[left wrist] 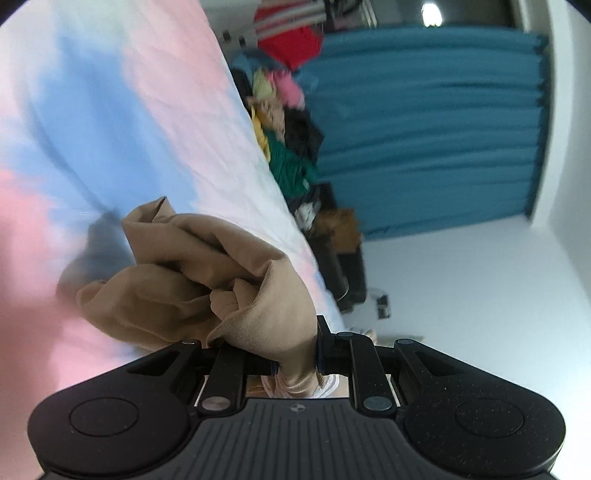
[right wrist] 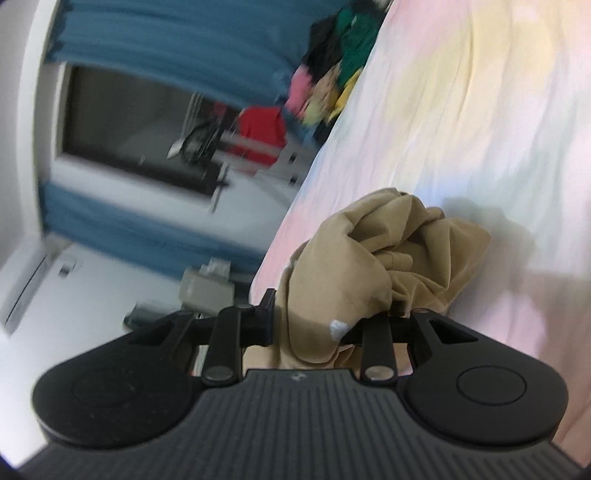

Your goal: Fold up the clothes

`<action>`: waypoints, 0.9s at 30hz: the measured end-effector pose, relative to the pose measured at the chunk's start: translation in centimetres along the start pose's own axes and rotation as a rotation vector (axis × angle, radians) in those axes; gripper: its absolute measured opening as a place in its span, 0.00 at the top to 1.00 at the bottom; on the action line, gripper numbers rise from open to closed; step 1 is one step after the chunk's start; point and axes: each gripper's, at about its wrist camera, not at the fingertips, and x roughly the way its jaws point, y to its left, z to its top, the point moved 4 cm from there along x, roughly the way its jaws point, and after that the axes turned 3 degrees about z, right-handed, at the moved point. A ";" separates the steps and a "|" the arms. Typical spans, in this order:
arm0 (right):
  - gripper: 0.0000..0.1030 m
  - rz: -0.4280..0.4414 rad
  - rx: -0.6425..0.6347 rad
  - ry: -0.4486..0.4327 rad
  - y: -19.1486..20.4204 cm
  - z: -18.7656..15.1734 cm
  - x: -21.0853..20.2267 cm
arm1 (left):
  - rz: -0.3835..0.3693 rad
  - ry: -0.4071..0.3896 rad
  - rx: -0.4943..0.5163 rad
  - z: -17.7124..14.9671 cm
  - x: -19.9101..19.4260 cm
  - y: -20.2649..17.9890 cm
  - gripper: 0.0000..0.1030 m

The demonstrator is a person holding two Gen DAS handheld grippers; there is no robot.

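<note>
Hanging garment: tan garment (left wrist: 192,273) (right wrist: 391,266), crumpled into a bunch, lifted over the pastel sheet (left wrist: 110,110) (right wrist: 461,110); shadow cast on the sheet beside it.
Long axis: not readable; the cloth is wadded, with folds running away from each camera. In the left wrist view the bulk spreads left of the pinch, in the right wrist view it spreads right.
Left gripper (left wrist: 297,356): pressed together on a ribbed edge of the tan garment; cloth fills the narrow gap between the pads and trails below them.
Right gripper (right wrist: 328,321): pinching a thicker fold of the same garment; a small white patch shows on the cloth at the pinch.
Pastel sheet: pink, blue and pale yellow patches, wrinkled, tilted steeply in both views.
Clothes pile (left wrist: 291,147) (right wrist: 332,74): mixed green, black, pink and yellow items at the far edge of the sheet, well apart from the held garment.
Red item (left wrist: 291,40) (right wrist: 262,129): beyond the pile, blurred.
Teal curtain (left wrist: 424,129) (right wrist: 166,33): background, against a white wall.
</note>
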 end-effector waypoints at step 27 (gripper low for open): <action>0.69 -0.292 -0.118 -0.207 -17.4 15.7 7.3 | 0.303 0.121 0.634 -1.1 30.5 0.1 0.74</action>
